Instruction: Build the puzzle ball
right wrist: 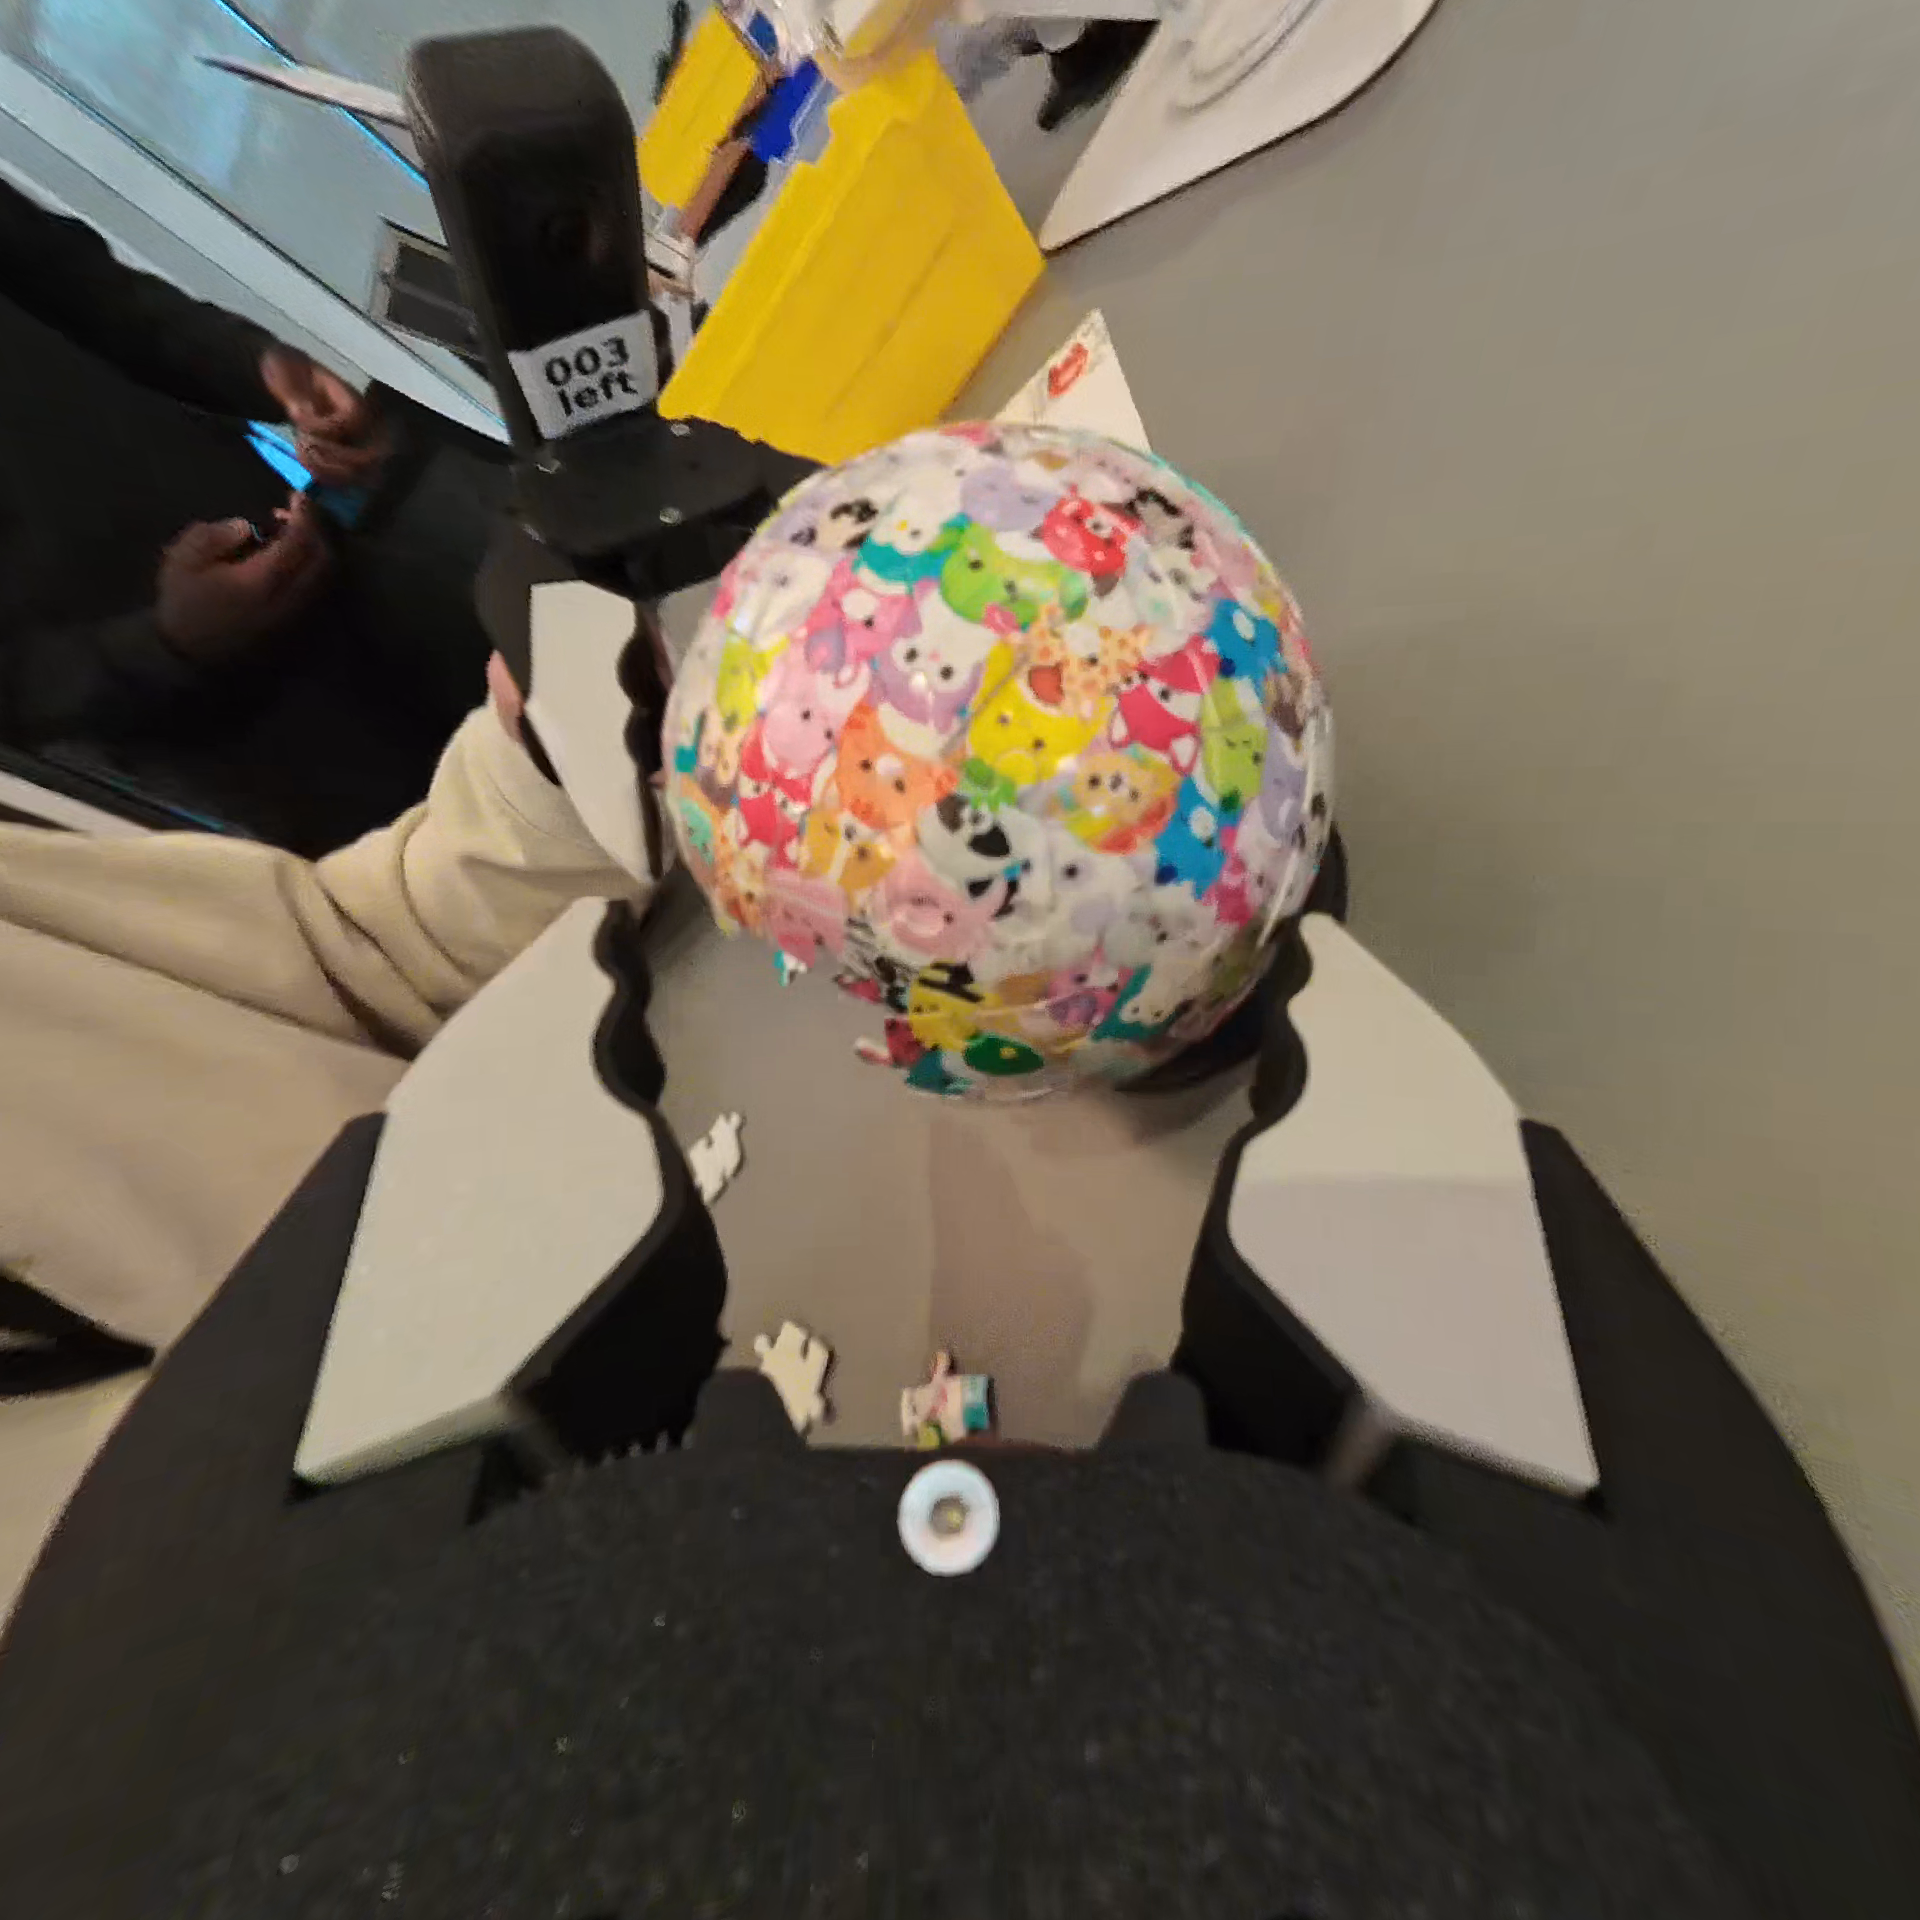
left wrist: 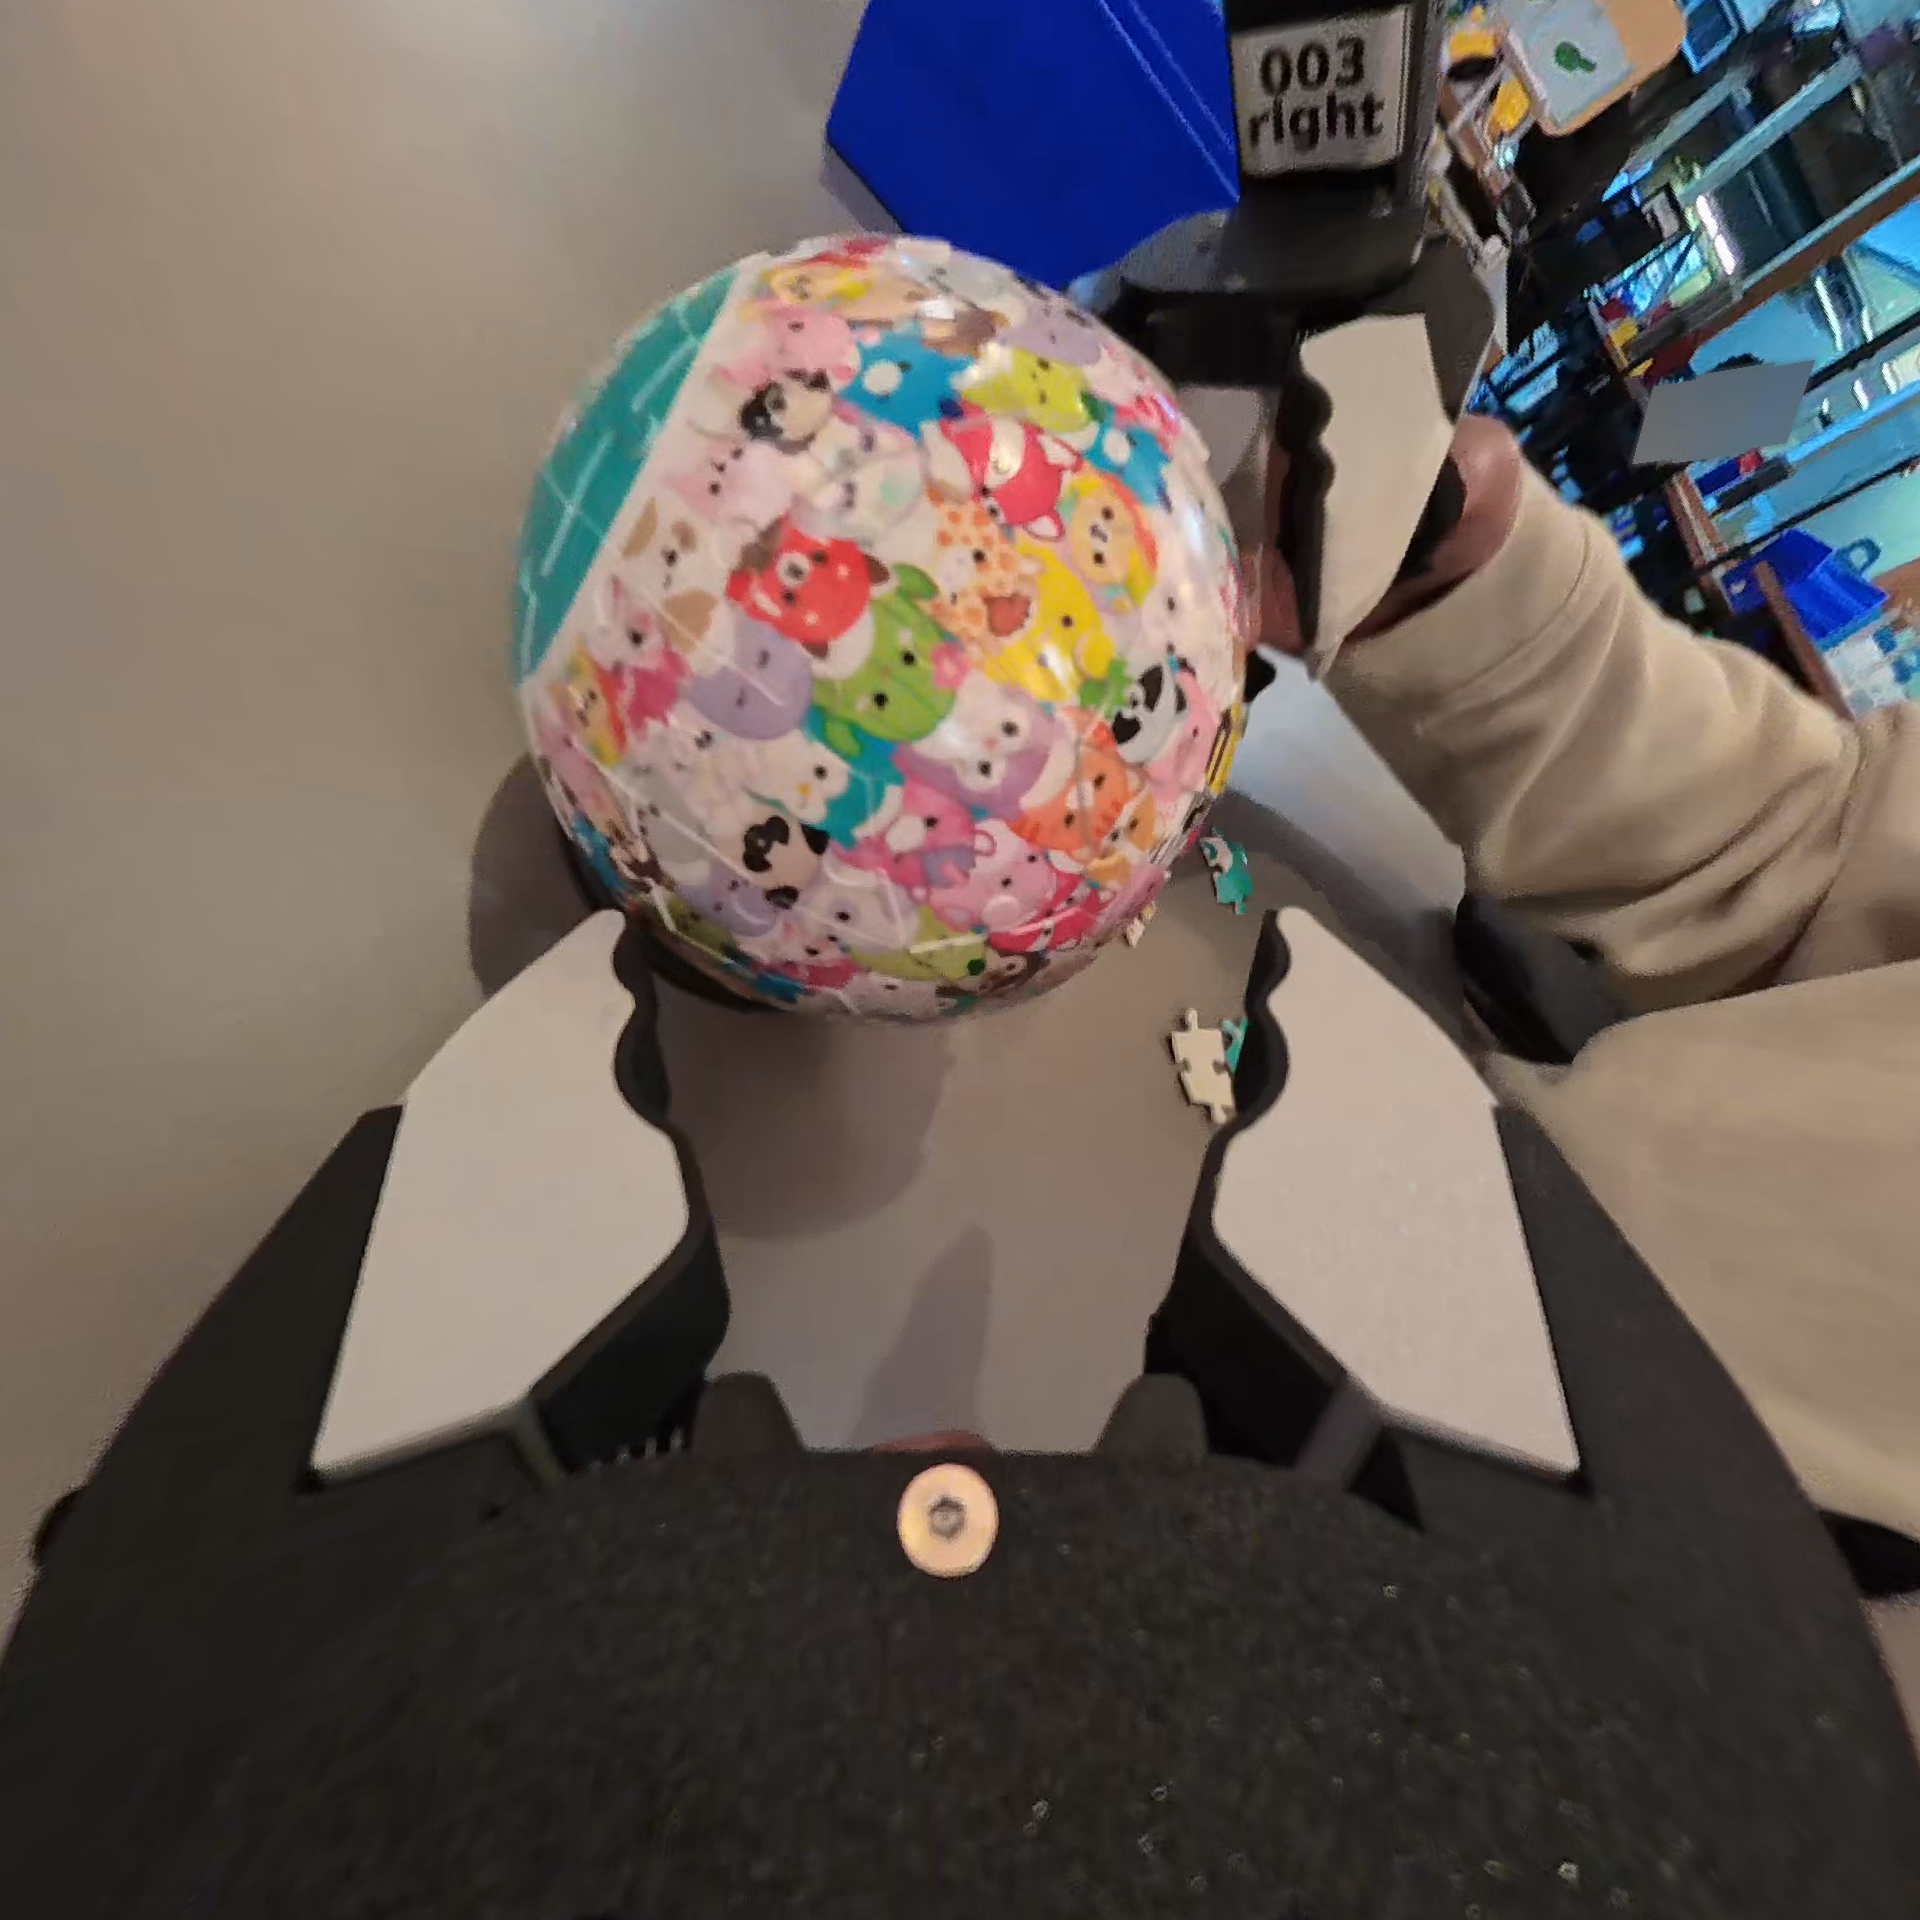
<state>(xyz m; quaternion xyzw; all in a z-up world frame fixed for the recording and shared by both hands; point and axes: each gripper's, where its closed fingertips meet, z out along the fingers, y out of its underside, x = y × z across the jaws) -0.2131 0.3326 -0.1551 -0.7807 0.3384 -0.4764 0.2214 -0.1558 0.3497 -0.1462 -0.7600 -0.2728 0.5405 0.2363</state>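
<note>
The puzzle ball (left wrist: 883, 623) is nearly whole, covered in bright cartoon animals, with a teal patch on its left side. It rests on a dark base (right wrist: 1184, 1070) on the grey table. My left gripper (left wrist: 951, 935) is open and empty, its fingertips flanking the ball's lower edge. My right gripper (right wrist: 961, 930) is open and empty, just in front of the ball (right wrist: 997, 758). Each gripper shows in the other's view, close beside the ball: the right gripper (left wrist: 1351, 468) and the left gripper (right wrist: 582, 675). Whether either touches the ball I cannot tell.
Loose puzzle pieces lie on the table near the ball (left wrist: 1205, 1060) (left wrist: 1226, 873) and under my right gripper (right wrist: 795, 1371) (right wrist: 945, 1397) (right wrist: 717, 1153). A blue box (left wrist: 1039, 135) stands behind the ball. A yellow bin (right wrist: 862, 281) and a white sheet (right wrist: 1081, 384) lie beyond.
</note>
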